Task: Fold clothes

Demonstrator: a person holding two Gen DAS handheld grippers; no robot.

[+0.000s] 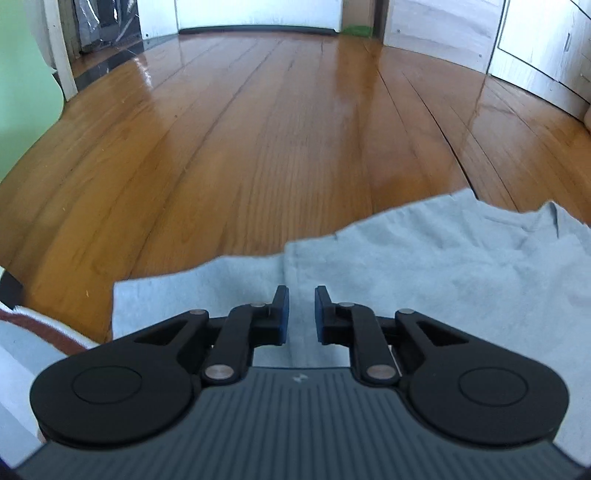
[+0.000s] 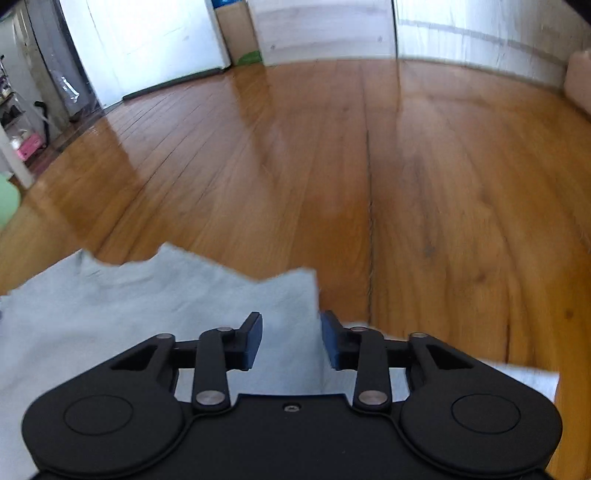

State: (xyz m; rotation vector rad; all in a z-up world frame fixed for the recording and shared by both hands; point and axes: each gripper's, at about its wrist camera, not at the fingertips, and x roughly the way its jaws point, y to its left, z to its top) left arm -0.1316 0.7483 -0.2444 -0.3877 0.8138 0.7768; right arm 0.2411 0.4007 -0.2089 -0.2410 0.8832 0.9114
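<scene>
Lying on wood floor [image 1: 258, 147], grey garment [image 1: 443, 277] is cropped; right view blurred.

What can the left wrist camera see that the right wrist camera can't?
Only the left wrist view shows a big green shape at its left edge and a cloth with a reddish-brown stripe in the lower left corner. Only the right wrist view shows a cardboard box by the far wall and something pink on the floor at the far left. Both show the pale blue garment on the shiny wooden floor, and each shows its own tongs, left and right, slightly apart above the fabric.
</scene>
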